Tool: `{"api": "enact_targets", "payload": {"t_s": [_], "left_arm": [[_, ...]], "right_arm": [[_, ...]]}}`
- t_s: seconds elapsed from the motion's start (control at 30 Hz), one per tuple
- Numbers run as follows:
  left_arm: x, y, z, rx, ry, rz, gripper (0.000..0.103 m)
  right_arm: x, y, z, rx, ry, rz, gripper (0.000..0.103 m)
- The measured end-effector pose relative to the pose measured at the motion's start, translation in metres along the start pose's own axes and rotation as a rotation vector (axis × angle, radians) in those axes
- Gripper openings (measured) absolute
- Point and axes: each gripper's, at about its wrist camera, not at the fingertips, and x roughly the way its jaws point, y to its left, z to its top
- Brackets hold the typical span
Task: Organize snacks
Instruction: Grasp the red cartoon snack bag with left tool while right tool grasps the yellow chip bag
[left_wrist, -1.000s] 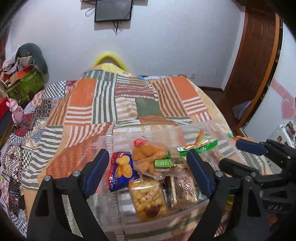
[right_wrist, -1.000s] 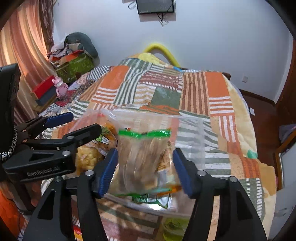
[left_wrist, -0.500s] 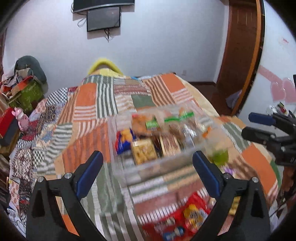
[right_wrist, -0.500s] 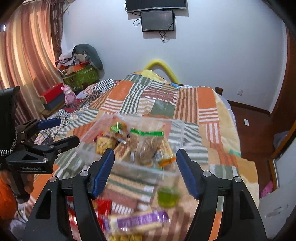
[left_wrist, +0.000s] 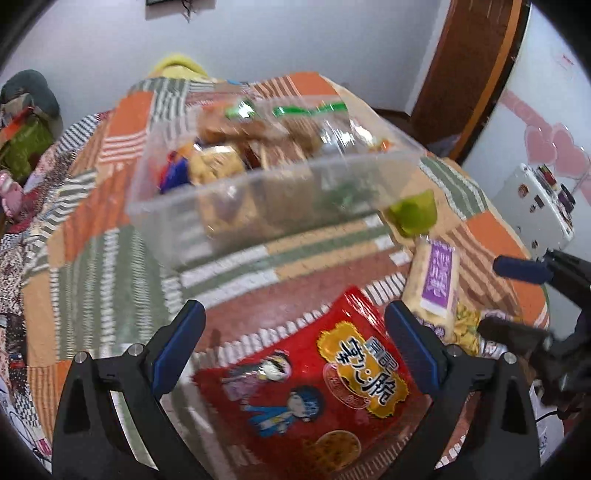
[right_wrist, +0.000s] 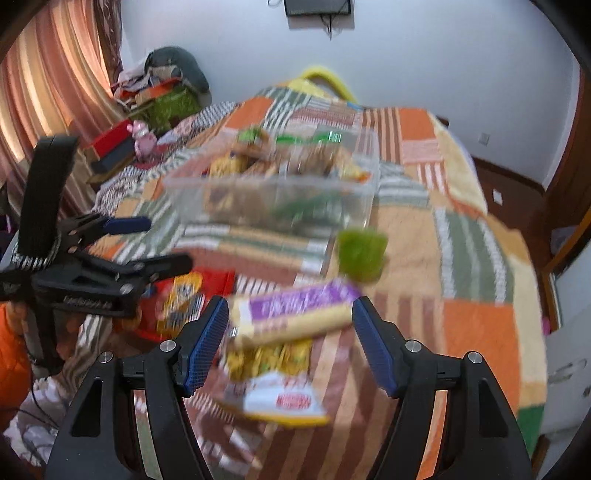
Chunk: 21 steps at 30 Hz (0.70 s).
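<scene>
A clear plastic bin (left_wrist: 280, 177) holding several snack packs sits on the patchwork bedspread; it also shows in the right wrist view (right_wrist: 273, 195). My left gripper (left_wrist: 291, 343) is open above a red snack bag (left_wrist: 317, 384). My right gripper (right_wrist: 290, 347) is open, with a purple-and-cream biscuit pack (right_wrist: 295, 314) lying between its fingers, over a yellow snack pack (right_wrist: 269, 358). A green jelly cup (right_wrist: 360, 254) stands near the bin's right corner. The purple pack (left_wrist: 436, 273) and the cup (left_wrist: 412, 214) also show in the left wrist view.
The bed (right_wrist: 461, 236) fills both views. Clutter and boxes (right_wrist: 155, 99) lie at the left by the curtain. A wooden door (left_wrist: 469, 74) and a white box (left_wrist: 535, 206) are at the right. The left gripper (right_wrist: 129, 251) shows in the right wrist view.
Both grippers have pulled back from the bin toward the near edge of the bed. Loose snacks now lie under and between the fingers. Both stayed open.
</scene>
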Motion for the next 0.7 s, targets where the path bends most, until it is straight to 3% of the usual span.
{"api": "enact_targets", "payload": {"t_s": [0.2,0.4,0.7], "left_arm": [[0.007,0.005,-0.012,-0.029,0.056,-0.022,0.099],[-0.013,0.008,-0.030,-0.027,0.051,-0.008,0.099],[-0.031,-0.014,-0.048,0.035,0.060,-0.051,0.099]], "right_arm": [[0.015,0.005,-0.020,0.005,0.074,0.018,0.066],[0.011,0.009,-0.033,-0.007,0.073,0.016,0.066],[0.003,0.003,-0.043,0.032,0.079,0.038,0.064]]}}
